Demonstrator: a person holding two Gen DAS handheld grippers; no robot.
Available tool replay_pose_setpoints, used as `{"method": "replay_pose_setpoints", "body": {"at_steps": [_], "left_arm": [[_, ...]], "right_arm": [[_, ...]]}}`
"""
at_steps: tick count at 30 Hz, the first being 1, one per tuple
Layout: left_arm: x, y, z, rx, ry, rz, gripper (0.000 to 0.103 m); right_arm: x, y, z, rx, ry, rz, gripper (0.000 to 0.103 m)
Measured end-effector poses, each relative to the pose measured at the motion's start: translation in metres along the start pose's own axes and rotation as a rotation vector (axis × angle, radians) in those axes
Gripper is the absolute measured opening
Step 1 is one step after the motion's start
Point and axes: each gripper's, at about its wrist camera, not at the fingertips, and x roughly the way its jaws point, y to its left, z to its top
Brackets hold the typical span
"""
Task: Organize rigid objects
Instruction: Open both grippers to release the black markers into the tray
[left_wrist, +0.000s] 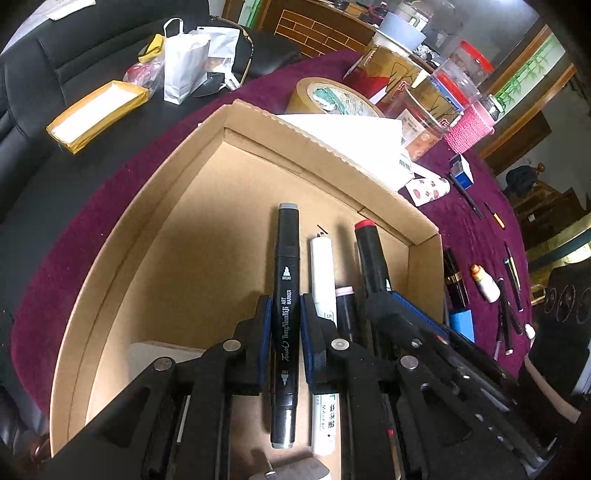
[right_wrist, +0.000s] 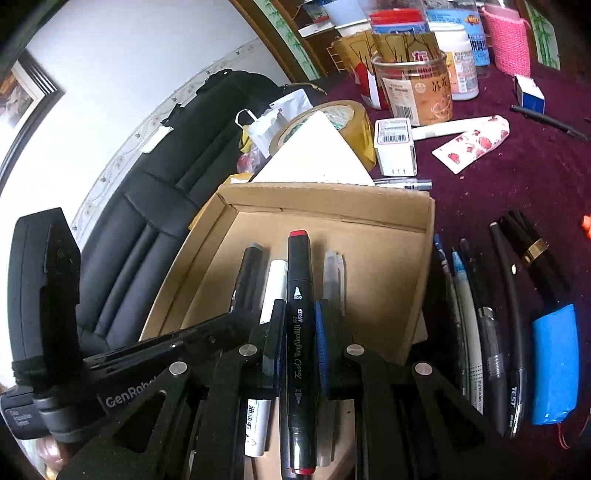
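Both claws gripping markers over the cardboard box (left_wrist: 122, 266).

Left claw (left_wrist: 284, 325) is closed on the grey-capped marker (left_wrist: 286, 295), right claw (right_wrist: 300, 332) on the red-capped marker (right_wrist: 300, 332), lower centre. Risk: the claws sit side by side, so releasing could knock the white marker (left_wrist: 321, 273) askew. Cluttered maroon worktop (right_wrist: 517, 184), black sofa (right_wrist: 147, 206) upper left.

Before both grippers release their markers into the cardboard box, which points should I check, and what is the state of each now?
1. Left gripper around grey-capped marker: ok.
2. Right gripper around red-capped marker: ok.
3. Both markers over the cardboard box: ok.
4. Markers parallel to the white marker: ok.
5. Markers touching the box floor: cannot tell.
6. Pens outside the box sorted: not ok.
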Motion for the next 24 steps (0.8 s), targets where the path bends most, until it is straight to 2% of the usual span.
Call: {"method": "replay_pose_setpoints", "body": {"at_steps": [5, 12, 24], "left_arm": [[0.0, -0.002, -0.001, 0.009, -0.008, 0.002, 0.013], [0.002, -0.001, 0.0, -0.013, -0.014, -0.01, 0.013], [0.0, -0.005, -0.003, 0.001, -0.026, -0.005, 0.013]], "right_arm": [[-0.004, -0.005, -0.003, 0.008, -0.01, 0.009, 0.014], [-0.006, 0.006, -0.008, -0.051, -0.023, -0.067, 0.014], [-0.004, 0.005, -0.007, -0.067, -0.029, -0.059, 0.014]]}}
